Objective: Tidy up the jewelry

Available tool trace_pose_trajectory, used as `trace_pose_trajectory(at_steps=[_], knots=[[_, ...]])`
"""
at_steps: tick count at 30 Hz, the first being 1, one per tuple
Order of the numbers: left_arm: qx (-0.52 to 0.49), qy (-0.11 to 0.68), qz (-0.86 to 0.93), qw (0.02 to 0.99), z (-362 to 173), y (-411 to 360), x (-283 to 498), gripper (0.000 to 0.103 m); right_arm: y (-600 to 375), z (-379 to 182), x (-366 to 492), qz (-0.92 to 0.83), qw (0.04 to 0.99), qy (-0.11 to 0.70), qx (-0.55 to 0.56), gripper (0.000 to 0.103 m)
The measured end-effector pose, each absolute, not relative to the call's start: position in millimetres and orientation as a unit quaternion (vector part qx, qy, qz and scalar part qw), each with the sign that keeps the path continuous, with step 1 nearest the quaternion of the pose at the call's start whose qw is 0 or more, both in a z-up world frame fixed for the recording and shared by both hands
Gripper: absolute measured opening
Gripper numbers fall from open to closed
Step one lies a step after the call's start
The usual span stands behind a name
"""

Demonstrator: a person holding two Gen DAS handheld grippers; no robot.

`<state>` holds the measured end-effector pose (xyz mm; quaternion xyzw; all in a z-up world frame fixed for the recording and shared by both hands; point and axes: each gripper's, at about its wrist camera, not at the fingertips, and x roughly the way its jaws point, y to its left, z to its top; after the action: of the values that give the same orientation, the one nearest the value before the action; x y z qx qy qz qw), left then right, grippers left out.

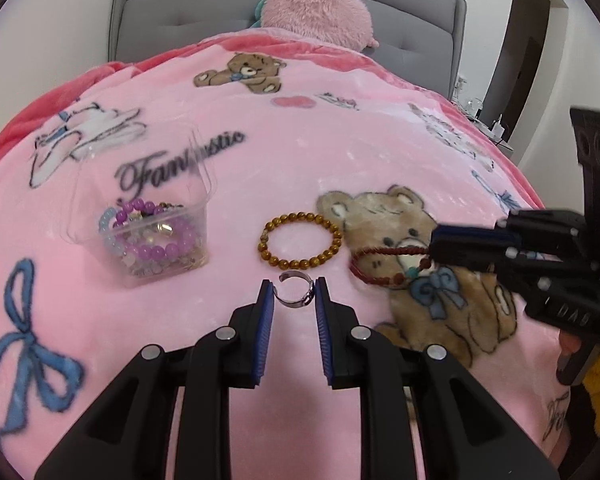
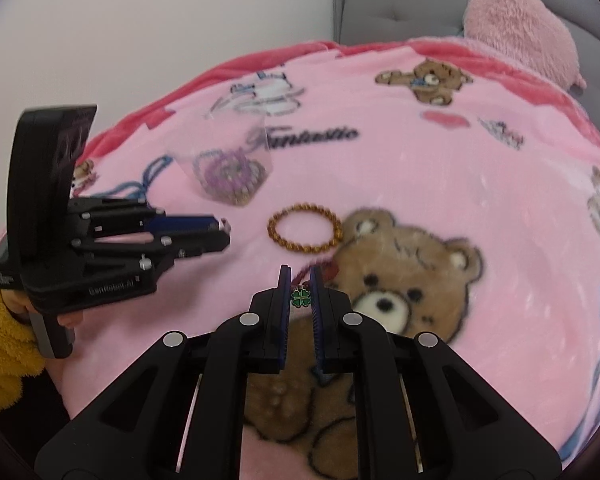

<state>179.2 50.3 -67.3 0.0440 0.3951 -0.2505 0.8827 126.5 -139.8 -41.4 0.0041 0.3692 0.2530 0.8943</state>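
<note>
Red bracelet's green clover charm shows only right-wrist.

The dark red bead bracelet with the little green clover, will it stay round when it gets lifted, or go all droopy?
Probably droopy. The dark red bracelet is small beads on a string and already lies in a squashed loop on the blanket. The clover charm would likely dangle and swing. It looks light, so the right gripper, closed around it, should lift it easily.

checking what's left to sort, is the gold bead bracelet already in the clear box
No, the gold bead bracelet lies flat on the pink blanket, to the right of the clear box and apart from it.
</note>
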Motion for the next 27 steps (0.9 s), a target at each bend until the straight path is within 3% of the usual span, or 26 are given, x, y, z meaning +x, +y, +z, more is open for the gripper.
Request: trace_pose_trajectory(at_steps=[20, 22, 23, 24, 27], knots=[[0.002, 0.342, -0.211, 0.916, -2.6, 89.4, 157.8, 0.020, -121.0, 29.8, 133.8, 0.292, 0.900, 0.323, 0.029, 0.004], [0.002, 0.338, -0.212, 0.917, -1.6, 92.3, 154.8, 0.020, -119.4, 16.8, 131.7, 0.284, 0.895, 0.343, 0.013, 0.015], [0.003, 0.338, -0.212, 0.917, -2.3, 93.1, 154.3, 0.020, -118.5, 2.1, 131.6, 0.274, 0.889, 0.367, 0.003, 0.042], [0.004, 0.338, -0.211, 0.917, -4.2, 94.1, 153.4, 0.020, -118.1, -12.1, 131.1, 0.260, 0.886, 0.383, -0.005, 0.050], [-0.001, 0.343, -0.209, 0.916, -14.1, 97.0, 152.9, 0.020, -112.4, -53.2, 131.9, 0.243, 0.870, 0.428, -0.019, 0.048]])
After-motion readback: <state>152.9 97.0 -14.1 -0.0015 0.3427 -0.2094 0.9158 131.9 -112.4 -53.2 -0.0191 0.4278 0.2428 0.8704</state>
